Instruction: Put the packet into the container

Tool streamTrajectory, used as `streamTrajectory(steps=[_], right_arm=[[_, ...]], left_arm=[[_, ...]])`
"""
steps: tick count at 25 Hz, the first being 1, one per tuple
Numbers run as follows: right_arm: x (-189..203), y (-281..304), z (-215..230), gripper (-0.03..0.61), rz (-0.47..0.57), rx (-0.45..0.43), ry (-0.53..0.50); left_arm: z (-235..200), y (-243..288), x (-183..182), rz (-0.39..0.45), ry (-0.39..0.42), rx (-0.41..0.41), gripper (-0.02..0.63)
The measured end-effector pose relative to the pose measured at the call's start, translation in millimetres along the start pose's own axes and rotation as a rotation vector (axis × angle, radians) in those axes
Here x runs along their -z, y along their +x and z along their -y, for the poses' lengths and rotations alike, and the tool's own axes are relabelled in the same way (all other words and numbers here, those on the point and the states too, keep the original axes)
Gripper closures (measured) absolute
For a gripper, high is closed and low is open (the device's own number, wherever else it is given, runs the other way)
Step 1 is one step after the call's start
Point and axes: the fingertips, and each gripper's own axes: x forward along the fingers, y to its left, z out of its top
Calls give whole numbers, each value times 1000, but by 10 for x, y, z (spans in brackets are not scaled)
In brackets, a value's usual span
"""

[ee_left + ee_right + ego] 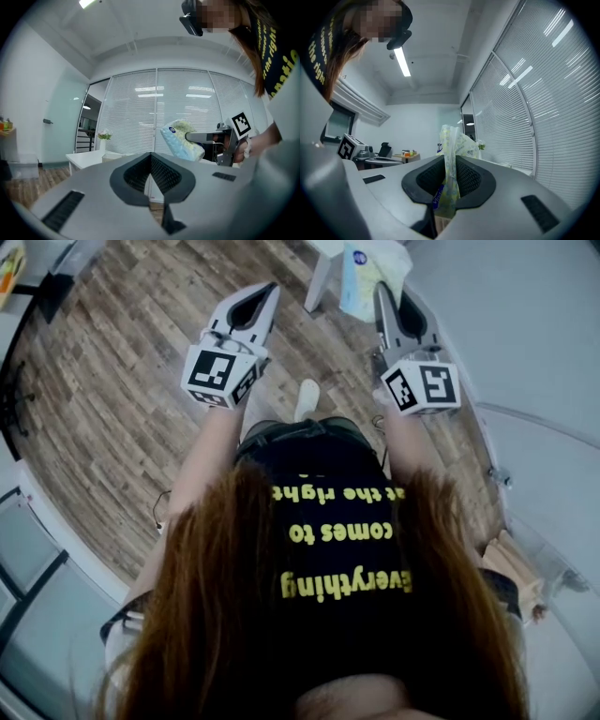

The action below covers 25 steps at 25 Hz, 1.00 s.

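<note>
Looking down past the person's long hair (225,634): the packet (367,276) is best carried level, gripped firmly, toward the container, which is not in view. At one o'clock, the right gripper (384,292) pinches the pale packet between narrowly parted jaws. At eleven o'clock, the left gripper (268,292) is closed and empty. The wooden floor (122,381) lies beyond.

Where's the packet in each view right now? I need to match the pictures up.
Head view: the packet is at the top, right of centre, at the tip of the right gripper.
Left gripper view: the packet is right of centre, in front of the blinds.
Right gripper view: the packet is at centre, pinched upright between the fingers.
Shared landmark: the right gripper that holds it, seen in all three views.
</note>
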Motion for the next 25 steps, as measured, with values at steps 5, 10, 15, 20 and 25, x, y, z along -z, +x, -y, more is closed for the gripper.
streamTrajectory(steps=[5, 10, 15, 20, 25], right_arm=[[-44, 173, 464, 511, 16, -25, -1], [-58, 310, 752, 511, 17, -32, 16], [-51, 487, 900, 512, 16, -45, 27], [-16, 702, 1034, 512, 8, -46, 26], [51, 922, 1158, 512, 13, -39, 21]], left_arm=[[12, 518, -59, 15, 4, -20, 614], [5, 826, -129, 10, 8, -21, 614], [-107, 1009, -139, 12, 0, -38, 615], [-270, 1213, -112, 0, 1, -37, 615], [-463, 1438, -60, 9, 4, -31, 614]])
